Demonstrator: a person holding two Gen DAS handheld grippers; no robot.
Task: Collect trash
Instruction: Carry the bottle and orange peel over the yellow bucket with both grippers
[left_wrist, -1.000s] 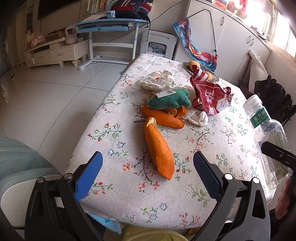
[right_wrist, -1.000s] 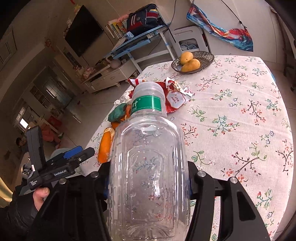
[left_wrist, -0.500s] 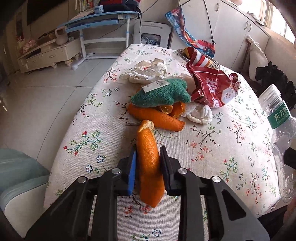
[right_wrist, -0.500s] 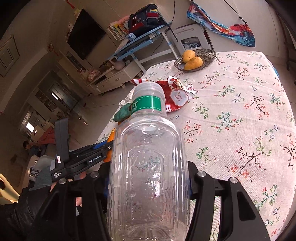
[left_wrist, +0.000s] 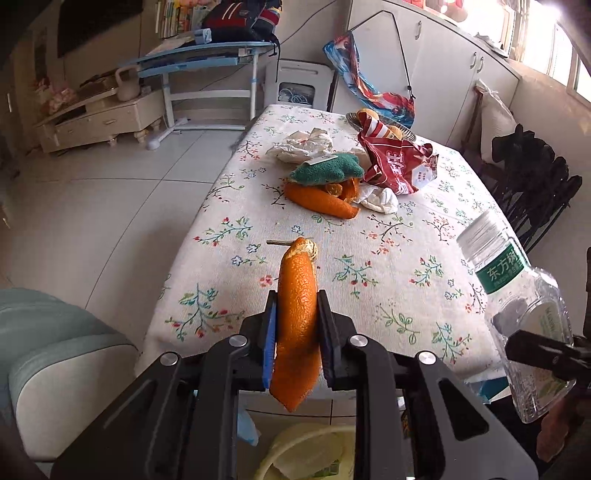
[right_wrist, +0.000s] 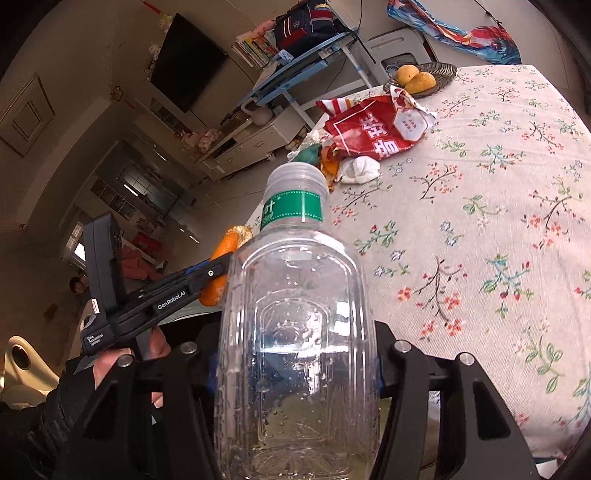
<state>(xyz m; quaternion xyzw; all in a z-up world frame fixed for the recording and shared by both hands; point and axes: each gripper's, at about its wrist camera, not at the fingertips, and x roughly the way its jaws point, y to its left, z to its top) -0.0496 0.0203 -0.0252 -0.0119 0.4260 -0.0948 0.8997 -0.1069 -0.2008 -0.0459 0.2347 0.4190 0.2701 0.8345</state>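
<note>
Left gripper (left_wrist: 297, 332): pressed onto a long strip of orange peel (left_wrist: 297, 314), blue pads tight on both sides, the strip lifted clear of the table (left_wrist: 406, 288) at its near edge, lower tip dangling past the fingers.
Right gripper (right_wrist: 295, 373): clamped around a clear plastic bottle (right_wrist: 295, 332), neck pointing away, green label band under the cap, droplets inside; held off the table's near edge, to the right of the peel.
Below the left gripper: a pale yellow bag (left_wrist: 310, 454) shows under the table's near edge; whether it's a bin liner, can't tell.
Pile, mid-table toward the left edge: more peel (left_wrist: 321, 201), a green plush piece (left_wrist: 327, 170) lying on it, a white tissue wad (left_wrist: 380, 197) touching, a torn red snack bag (left_wrist: 397, 162) just behind.
Farther back: crumpled pale wrapping (left_wrist: 303, 146) near the left edge.
Far edge: wire fruit bowl (right_wrist: 439, 70) with two yellow fruits, right behind the red bag.
</note>
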